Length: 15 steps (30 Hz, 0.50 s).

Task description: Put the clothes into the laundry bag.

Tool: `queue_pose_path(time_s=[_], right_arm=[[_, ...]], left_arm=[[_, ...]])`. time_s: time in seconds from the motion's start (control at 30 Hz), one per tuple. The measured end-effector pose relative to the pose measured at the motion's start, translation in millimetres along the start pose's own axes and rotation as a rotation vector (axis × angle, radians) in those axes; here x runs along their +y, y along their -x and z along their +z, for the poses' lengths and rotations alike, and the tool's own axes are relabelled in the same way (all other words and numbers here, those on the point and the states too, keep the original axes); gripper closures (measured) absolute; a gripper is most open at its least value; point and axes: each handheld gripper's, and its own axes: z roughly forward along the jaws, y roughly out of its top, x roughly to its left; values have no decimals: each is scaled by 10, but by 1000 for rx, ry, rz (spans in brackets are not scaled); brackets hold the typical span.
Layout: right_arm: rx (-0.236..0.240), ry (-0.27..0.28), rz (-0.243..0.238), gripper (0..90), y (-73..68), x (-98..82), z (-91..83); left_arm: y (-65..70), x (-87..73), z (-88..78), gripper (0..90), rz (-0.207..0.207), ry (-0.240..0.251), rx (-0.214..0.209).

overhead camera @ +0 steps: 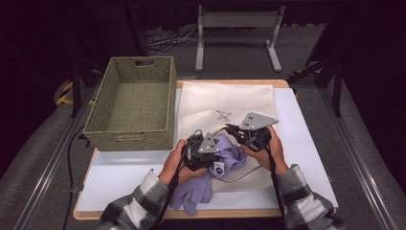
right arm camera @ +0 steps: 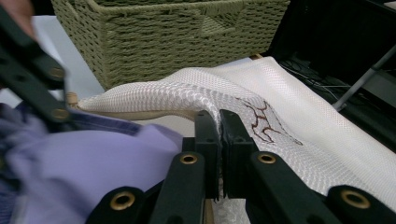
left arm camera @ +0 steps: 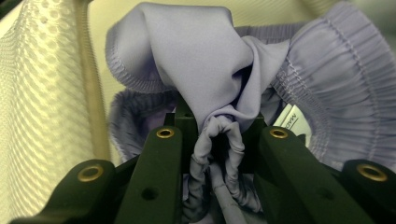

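Dark room, grey floor, a white metal stand [overhead camera: 238, 33] at top centre of the high view. White tabletop [overhead camera: 306, 143] with wood edging sits mid-frame.

Woven green basket [overhead camera: 132, 103] at centre-left of the high view, on the tabletop's left side, its interior bare. In the right gripper view it fills the top of the frame.

Cream mesh bag [overhead camera: 225, 103] lies flat at centre, just beside the basket's right wall, with a small dark star-like mark on it. A cream cord loops out at its near end.

Lilac garment [overhead camera: 225, 155] is bunched at the bag's near end, lower centre of the high view; part of it trails down toward the tabletop's near edge. White label visible on it.

Left claw [left arm camera: 219, 135]: closed on a gathered fold of the lilac garment. In the left gripper view the cloth is pinched between the jaws at centre and balloons above them, with mesh at the left of the frame.

Right claw [right arm camera: 219, 135]: closed on the bag's edge. In the right gripper view the mesh is clamped between the jaws at centre and lifted into a ridge, with the garment at lower left, right beside the jaws.

Both hands, in plaid sleeves, enter from the bottom edge; the claws sit close together, near the bag's mouth.
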Motion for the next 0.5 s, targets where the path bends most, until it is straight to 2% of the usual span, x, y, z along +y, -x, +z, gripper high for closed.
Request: queue_pose_path(time_s=[0.07, 0.13, 0.2, 0.27, 0.33, 0.37, 0.5], right_arm=[[0, 1, -6, 875, -14, 2, -17], [6, 3, -6, 875, -22, 3, -38], [11, 4, -1, 876, -33, 2, -58], [19, -1, -13, 875, -45, -3, -67], [24, -6, -20, 875, -61, -12, -69], [30, -11, -20, 875, -72, -21, -66], [40, -31, -34, 875, -103, -62, -53]], left_arm=[[-62, 3, 61, 773, -40, 5, -6], [-112, 1, 127, 772, -56, -18, 28], [-178, -13, 192, 768, -90, -32, 60], [-230, -29, 237, 758, -140, -32, 100], [-275, -38, 284, 752, -188, -31, 108], [-282, -37, 299, 745, -202, -32, 114], [-307, -8, 364, 718, -210, -57, 155]])
